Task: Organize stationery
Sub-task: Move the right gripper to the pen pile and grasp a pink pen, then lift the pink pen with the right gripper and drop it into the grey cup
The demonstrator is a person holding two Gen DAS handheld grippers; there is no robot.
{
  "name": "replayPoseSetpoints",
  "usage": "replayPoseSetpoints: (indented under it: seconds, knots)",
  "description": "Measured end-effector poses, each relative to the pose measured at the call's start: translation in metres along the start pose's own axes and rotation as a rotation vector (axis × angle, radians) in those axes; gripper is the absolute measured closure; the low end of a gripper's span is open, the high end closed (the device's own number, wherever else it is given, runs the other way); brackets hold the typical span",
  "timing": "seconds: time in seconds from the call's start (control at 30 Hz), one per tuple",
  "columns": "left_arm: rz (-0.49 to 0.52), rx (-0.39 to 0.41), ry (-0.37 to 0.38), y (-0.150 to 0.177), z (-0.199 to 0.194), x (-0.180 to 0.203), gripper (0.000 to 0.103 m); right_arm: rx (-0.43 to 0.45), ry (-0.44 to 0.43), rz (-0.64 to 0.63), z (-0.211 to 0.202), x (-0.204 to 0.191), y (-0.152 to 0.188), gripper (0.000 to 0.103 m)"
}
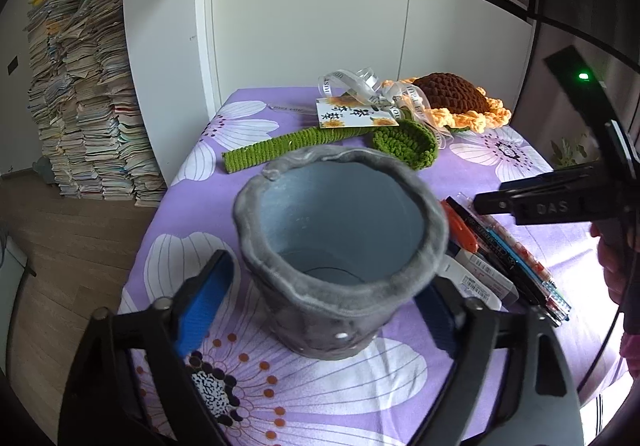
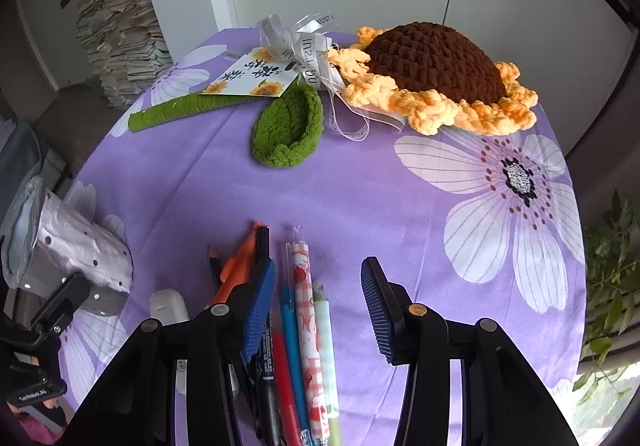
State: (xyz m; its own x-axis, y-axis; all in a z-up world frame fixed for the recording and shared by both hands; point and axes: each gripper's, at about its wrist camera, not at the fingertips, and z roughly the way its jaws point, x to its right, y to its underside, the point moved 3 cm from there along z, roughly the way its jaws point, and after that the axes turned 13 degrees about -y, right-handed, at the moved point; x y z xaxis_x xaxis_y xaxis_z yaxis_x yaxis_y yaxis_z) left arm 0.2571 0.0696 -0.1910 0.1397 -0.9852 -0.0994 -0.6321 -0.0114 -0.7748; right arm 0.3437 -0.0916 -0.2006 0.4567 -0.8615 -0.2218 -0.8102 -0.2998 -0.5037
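A grey felt pen holder (image 1: 340,246) stands upright on the purple flowered cloth, mouth open toward the camera. My left gripper (image 1: 320,310) is open, its blue pads (image 1: 204,306) on either side of the holder's lower body, with a gap showing at the left pad. The holder also shows at the far left of the right wrist view (image 2: 76,250). A row of pens (image 2: 300,346) lies side by side on the cloth. My right gripper (image 2: 318,306) is open and empty just above the pens. The pens also show in the left wrist view (image 1: 508,254).
A crocheted sunflower (image 2: 436,74) with green stem (image 2: 176,112), leaf (image 2: 290,134), ribbon and card (image 2: 256,78) lies at the back of the table. A white eraser (image 2: 168,306) lies left of the pens. Book stacks (image 1: 84,98) stand on the floor at left. A plant (image 2: 612,286) is at right.
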Motion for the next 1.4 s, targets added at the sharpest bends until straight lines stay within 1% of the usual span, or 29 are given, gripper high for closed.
replayPoseSetpoints:
  seconds: [0.17,0.27,0.4,0.5,0.57,0.6,0.7,0.77,0.8,0.87,0.93,0.97,1.0,1.07,1.13,1.2,1.3,1.4]
  knots:
    - [0.021,0.006,0.005,0.0,0.0,0.003,0.03,-0.029,-0.047,0.023,0.013,0.003,-0.011,0.057]
    - [0.04,0.016,0.01,0.0,-0.001,0.006,0.032,-0.036,-0.042,0.013,0.017,0.002,-0.017,0.057]
    - [0.08,0.07,0.012,-0.003,-0.006,0.01,0.033,-0.056,-0.036,0.025,0.021,0.004,-0.024,0.057]
    - [0.114,0.094,0.027,-0.006,-0.009,0.014,0.032,-0.06,-0.04,0.057,0.02,0.009,-0.025,0.073]
    - [0.128,0.094,0.032,-0.008,-0.008,0.016,0.032,-0.075,-0.056,0.066,0.021,0.01,-0.024,0.074]
    - [0.134,0.093,0.033,-0.008,-0.008,0.016,0.031,-0.086,-0.065,0.068,0.023,0.01,-0.024,0.074]
    - [0.132,0.083,0.046,-0.009,-0.01,0.015,0.03,-0.107,-0.064,0.072,0.027,0.01,-0.022,0.074]
    - [0.121,0.071,0.055,-0.009,-0.01,0.012,0.026,-0.113,-0.062,0.074,0.029,0.01,-0.022,0.074]
    - [0.116,0.068,0.055,-0.009,-0.011,0.011,0.021,-0.117,-0.059,0.073,0.032,0.01,-0.023,0.074]
    - [0.111,0.072,0.046,-0.008,-0.013,0.008,0.017,-0.121,-0.052,0.062,0.035,0.009,-0.025,0.074]
    - [0.112,0.072,0.048,-0.007,-0.015,0.006,0.017,-0.127,-0.046,0.049,0.037,0.006,-0.028,0.074]
    - [0.113,0.071,0.051,-0.007,-0.016,0.006,0.017,-0.132,-0.041,0.039,0.039,0.004,-0.029,0.077]
    - [0.112,0.071,0.051,-0.007,-0.017,0.006,0.017,-0.136,-0.038,0.028,0.039,0.002,-0.028,0.089]
    - [0.117,0.075,0.05,-0.006,-0.02,0.006,0.017,-0.144,-0.048,0.026,0.038,0.0,-0.028,0.089]
    - [0.123,0.077,0.048,-0.005,-0.021,0.007,0.017,-0.137,-0.061,0.025,0.034,-0.001,-0.027,0.089]
    - [0.126,0.083,0.044,-0.004,-0.023,0.006,0.017,-0.106,-0.075,0.039,0.023,-0.002,-0.027,0.089]
    - [0.122,0.098,0.049,-0.003,-0.026,0.005,0.018,-0.029,-0.104,0.055,-0.003,-0.006,-0.031,0.089]
    - [0.103,0.103,0.051,-0.003,-0.026,0.001,0.02,0.063,-0.123,0.023,-0.039,-0.024,-0.036,0.089]
